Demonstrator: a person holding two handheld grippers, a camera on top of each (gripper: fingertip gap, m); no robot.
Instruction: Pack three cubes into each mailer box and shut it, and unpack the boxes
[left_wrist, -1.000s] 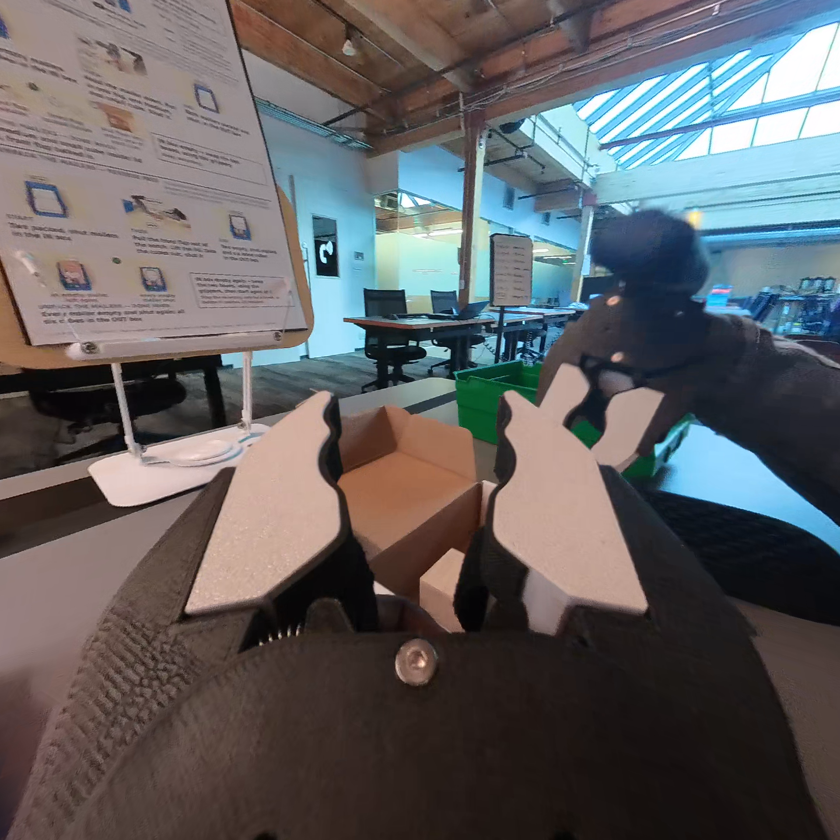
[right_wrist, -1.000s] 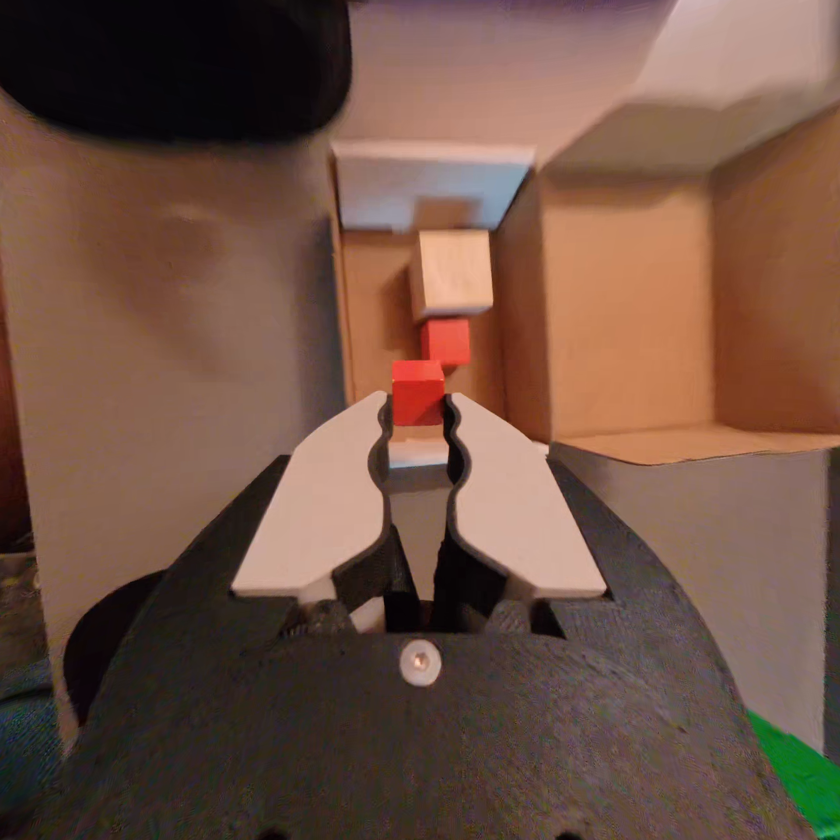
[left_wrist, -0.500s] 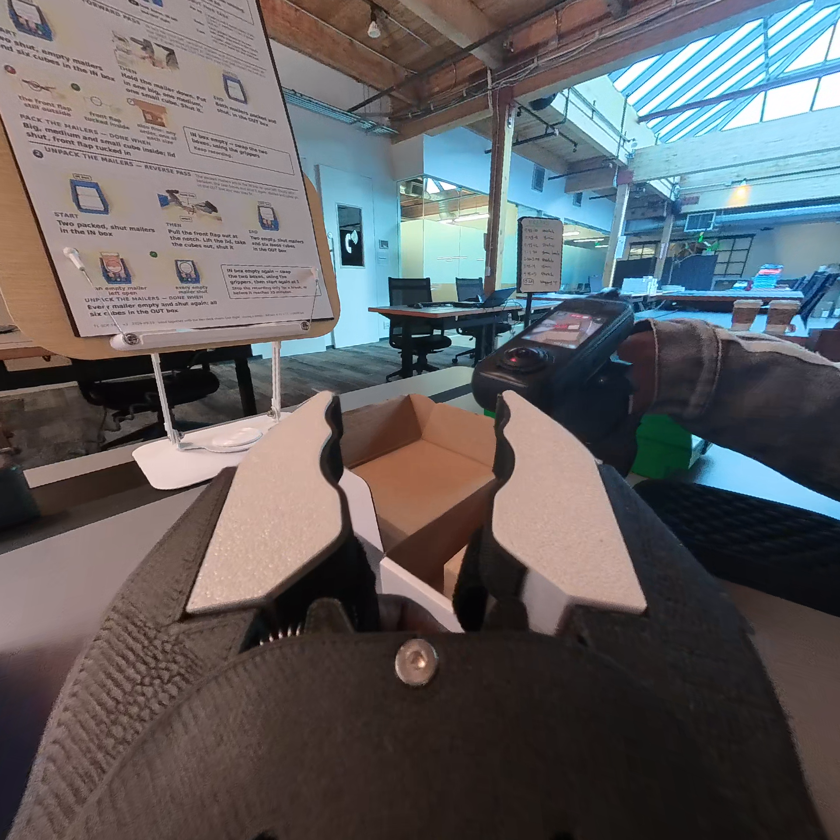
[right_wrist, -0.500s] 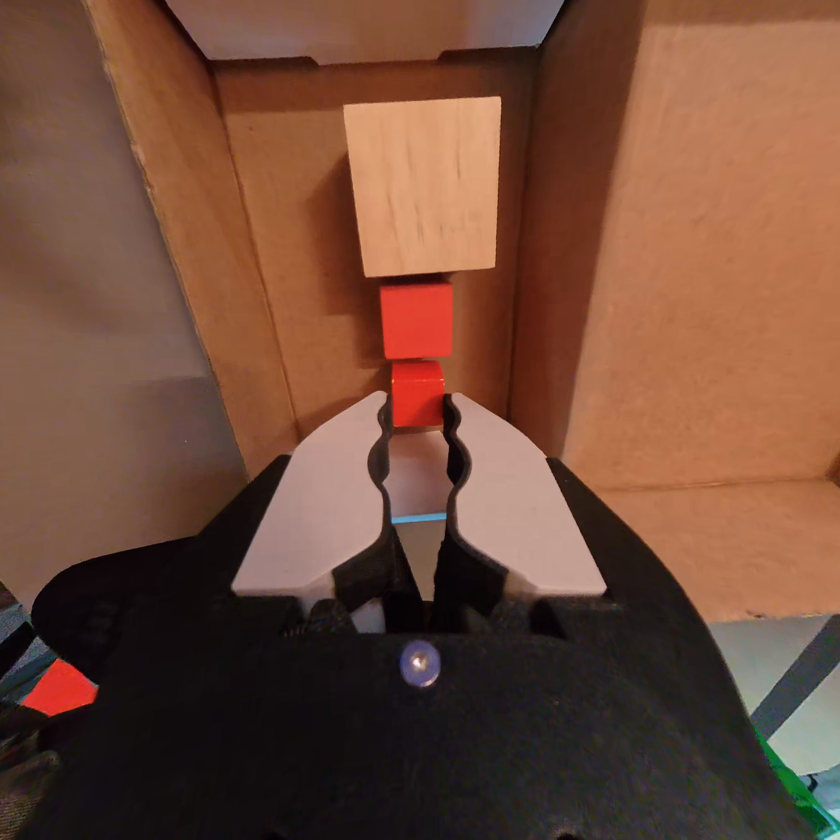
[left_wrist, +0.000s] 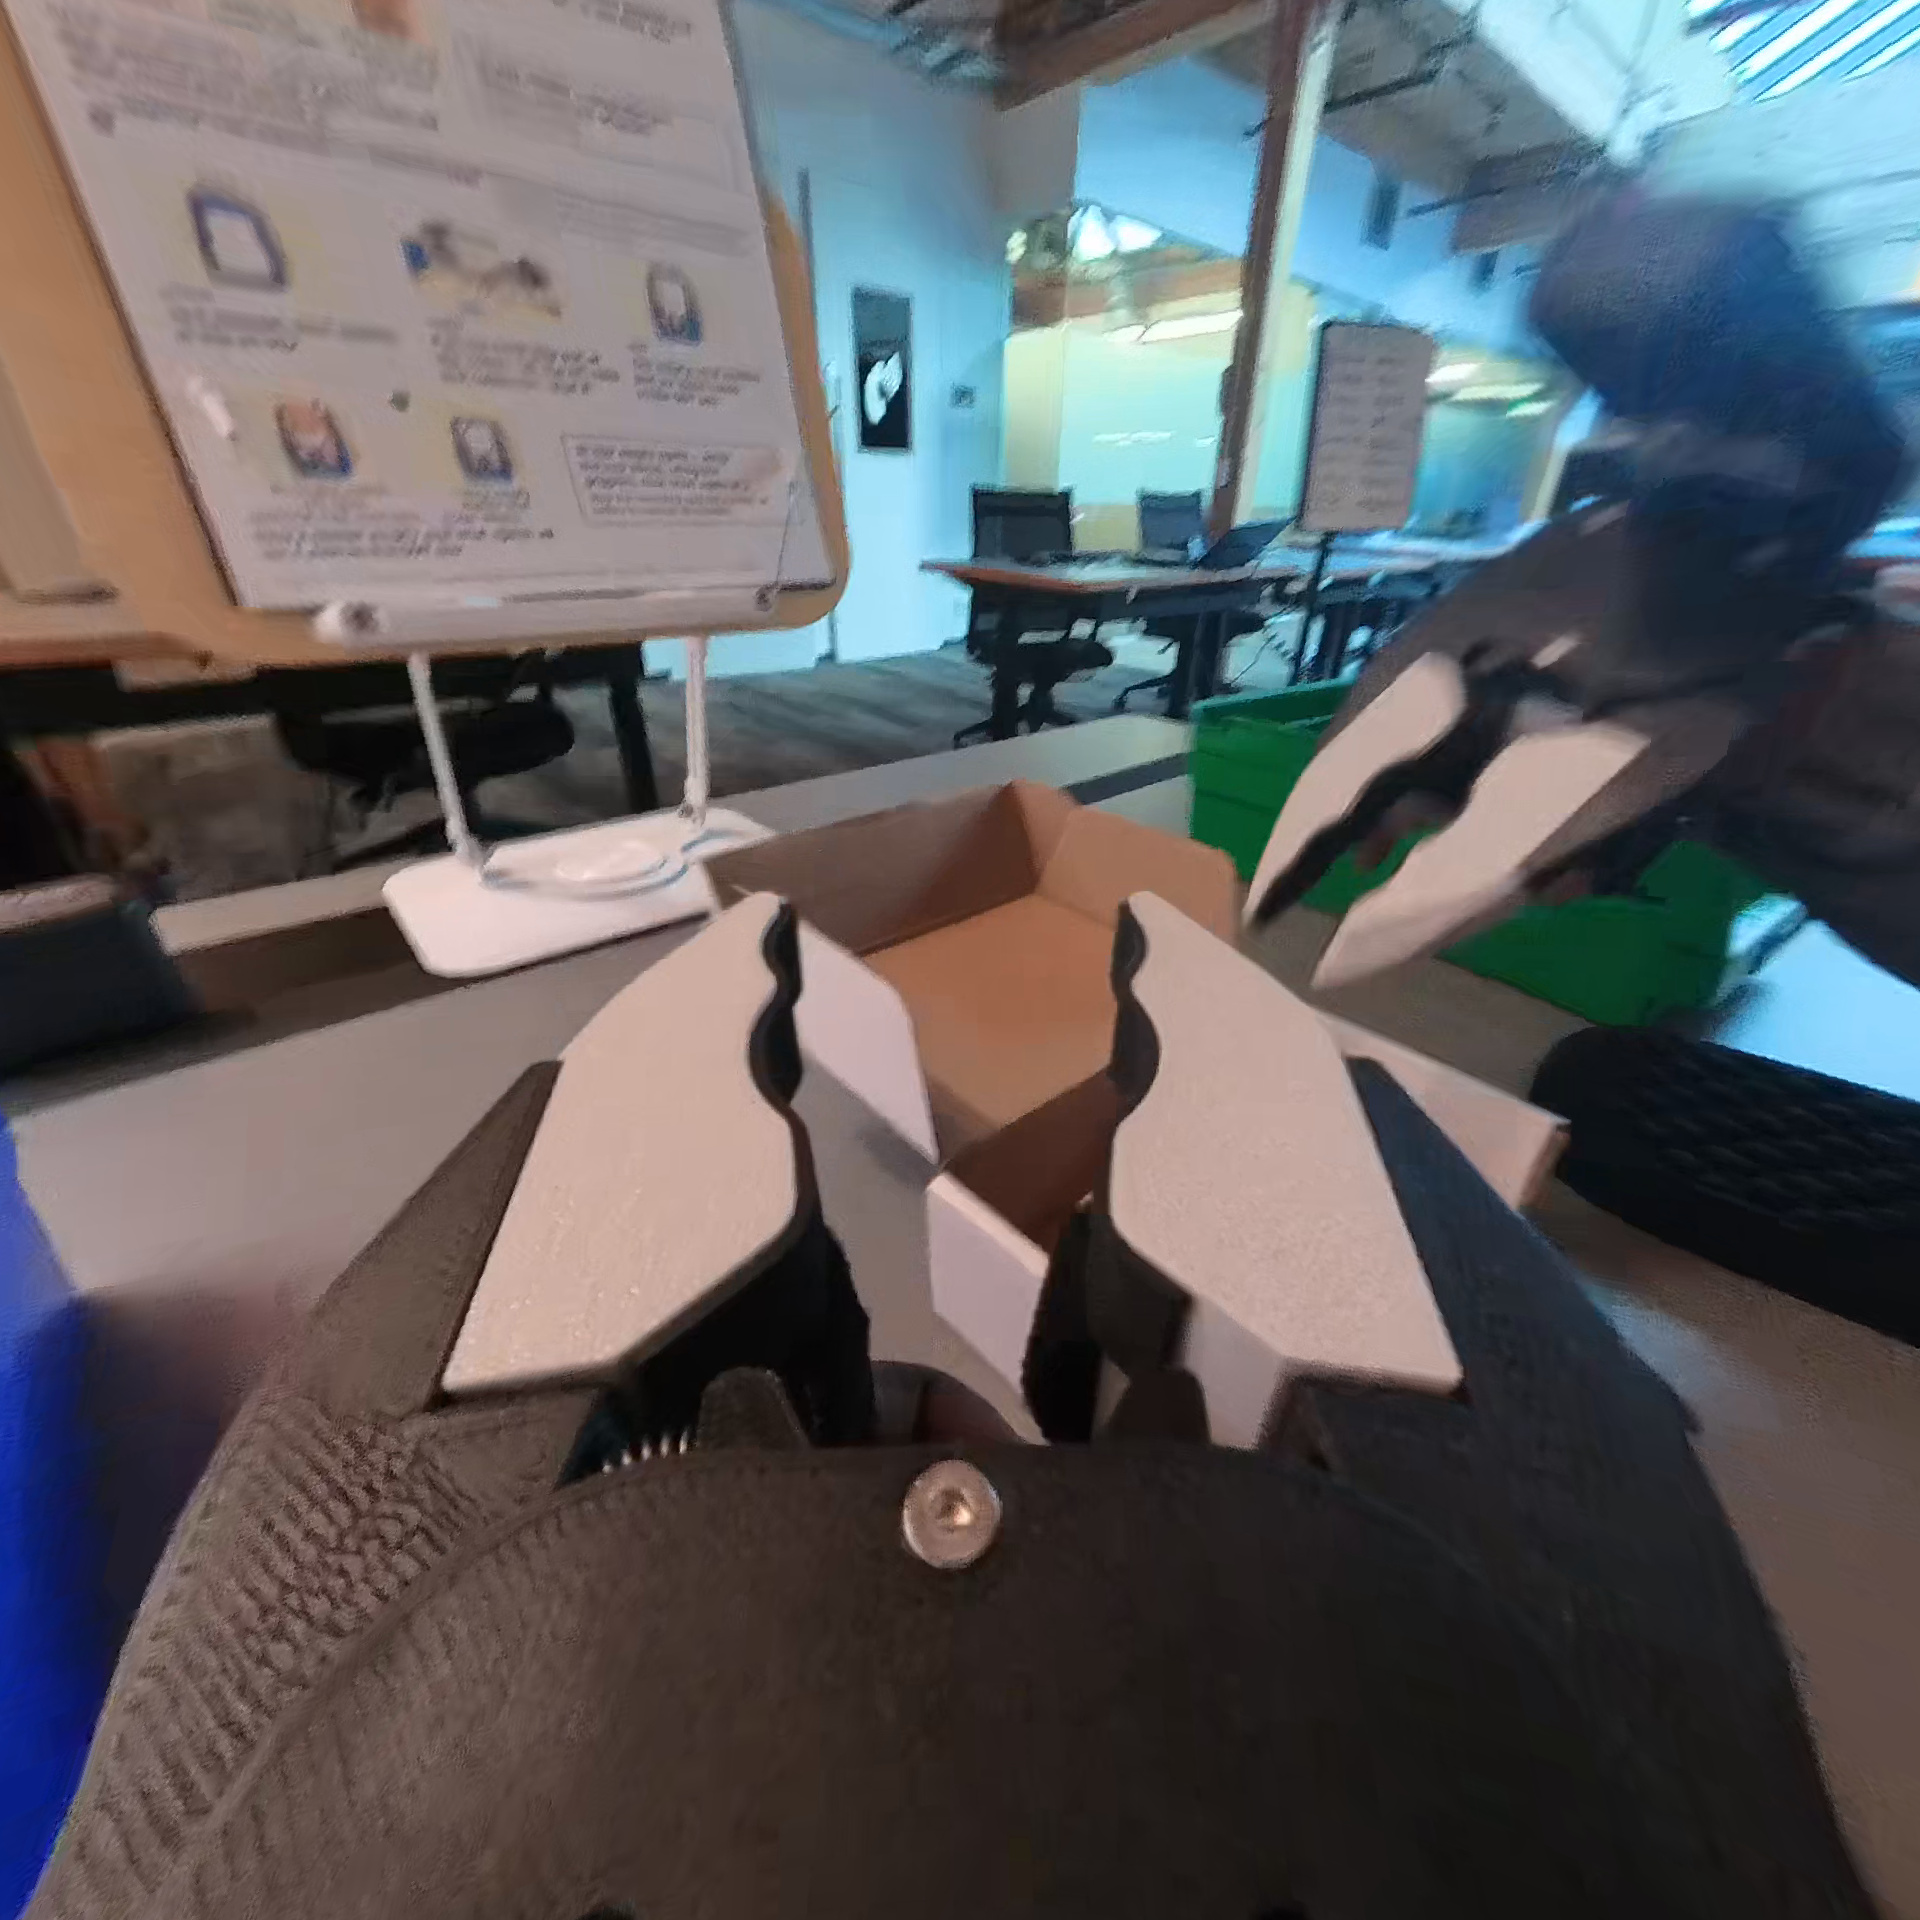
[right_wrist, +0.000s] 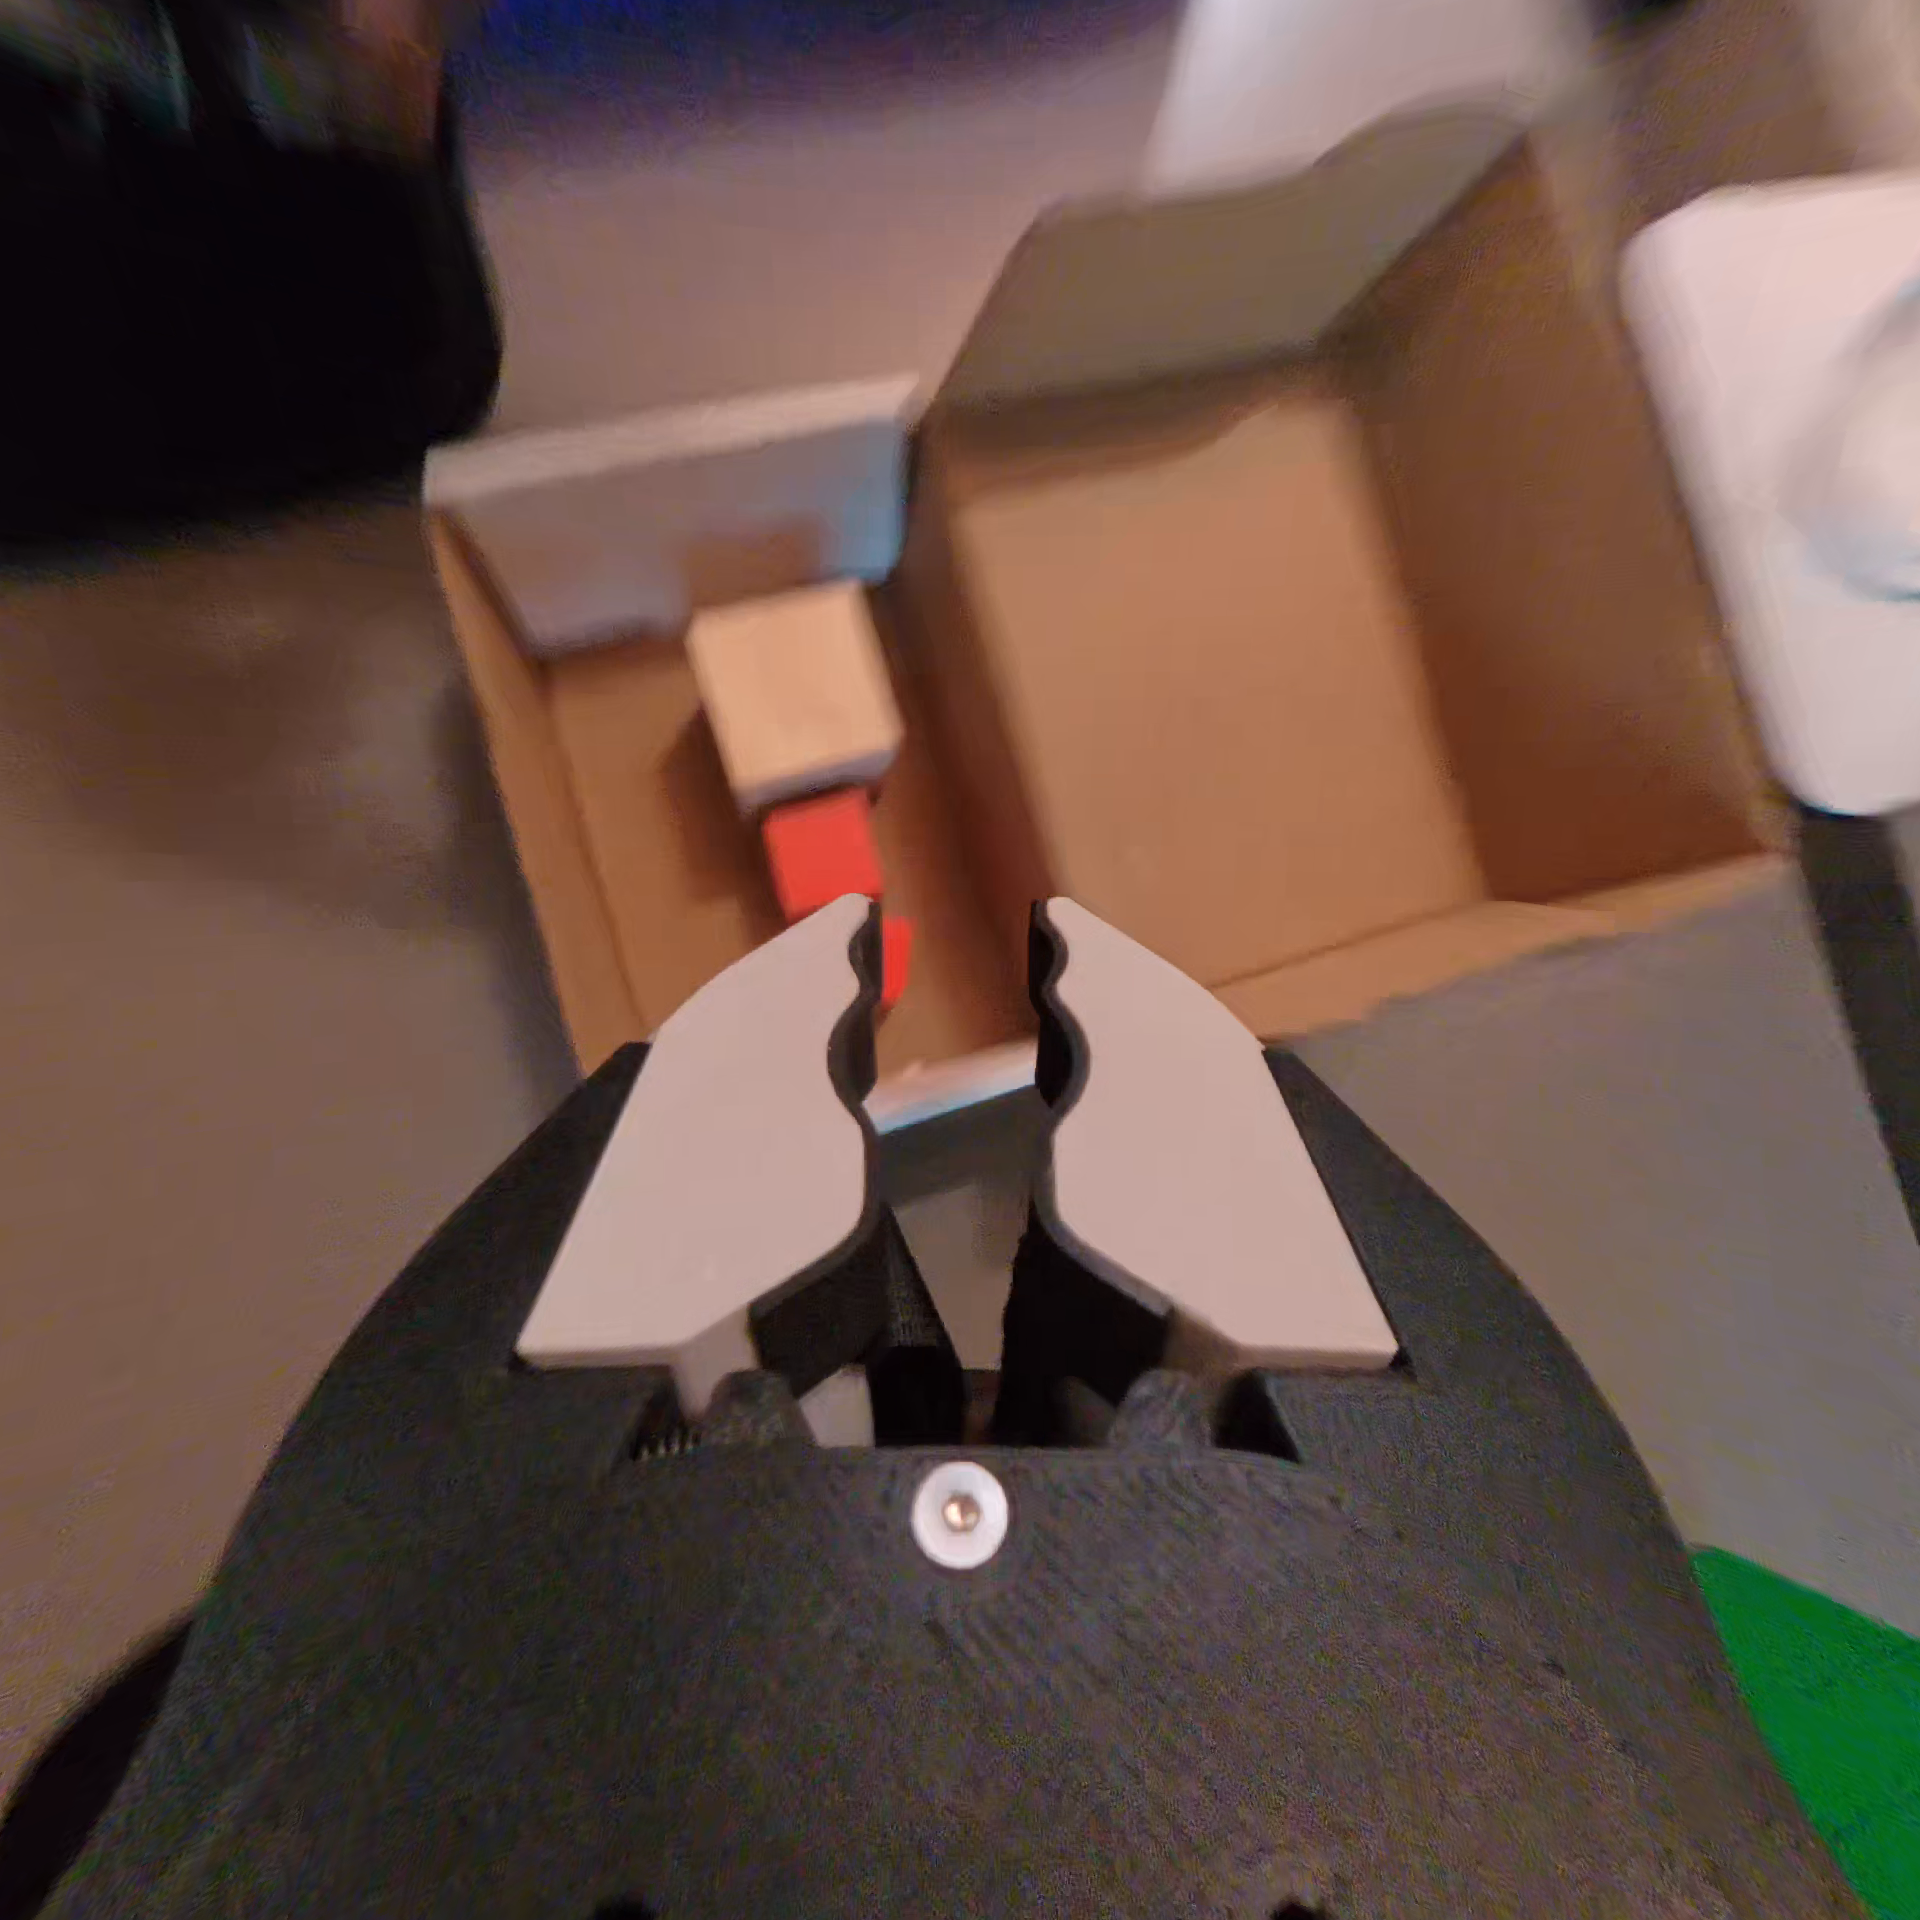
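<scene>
Cubes sat in a row inside the open mailer box (right_wrist: 540, 769): a wooden cube (right_wrist: 795, 691) at the far end, a red cube (right_wrist: 821, 862) touching it, and a smaller red cube (right_wrist: 894, 961) nearest your right gripper (right_wrist: 951, 914), whose fingers stood apart and empty above the box. Your left gripper (left_wrist: 951, 925) also had its fingers apart, holding nothing, low at the box's white front flap (left_wrist: 982, 1268). Behind stood an instruction sheet (left_wrist: 436, 312), its print blurred.

Black textured hand-held gripper (right_wrist: 954, 920), pale grey wavy-edged fingers (right_wrist: 727, 1132), one silver screw (right_wrist: 959, 1514).
</scene>
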